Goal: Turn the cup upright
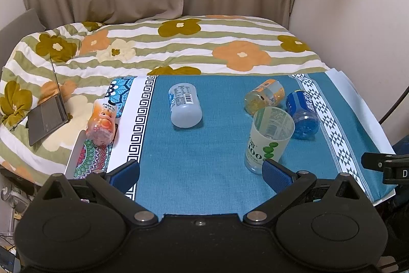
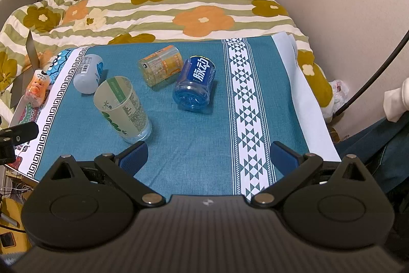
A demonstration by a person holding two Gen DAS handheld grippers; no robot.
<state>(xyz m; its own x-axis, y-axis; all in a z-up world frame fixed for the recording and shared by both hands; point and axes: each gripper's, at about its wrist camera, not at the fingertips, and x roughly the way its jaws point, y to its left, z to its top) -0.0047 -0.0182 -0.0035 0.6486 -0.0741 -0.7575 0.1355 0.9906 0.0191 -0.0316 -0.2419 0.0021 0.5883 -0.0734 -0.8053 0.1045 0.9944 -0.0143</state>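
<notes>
Upright cup before two lying cups.

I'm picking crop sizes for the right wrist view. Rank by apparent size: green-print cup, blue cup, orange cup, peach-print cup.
1. Green-print cup, standing upright and nearest the camera, which inflates it.
2. Blue cup, lying on its side.
3. Orange cup, also lying down.
4. Peach-print cup, far left, clearly smallest.

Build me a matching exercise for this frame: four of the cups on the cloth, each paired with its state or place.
1. green-label cup
2. blue cup
3. orange cup
4. pink cup

A. lying on the white patterned border
B. lying on its side, base toward the camera, white lettering
C. standing, mouth up
D. lying just behind the blue one

Pairs: 1-C, 2-B, 3-D, 4-A
</notes>
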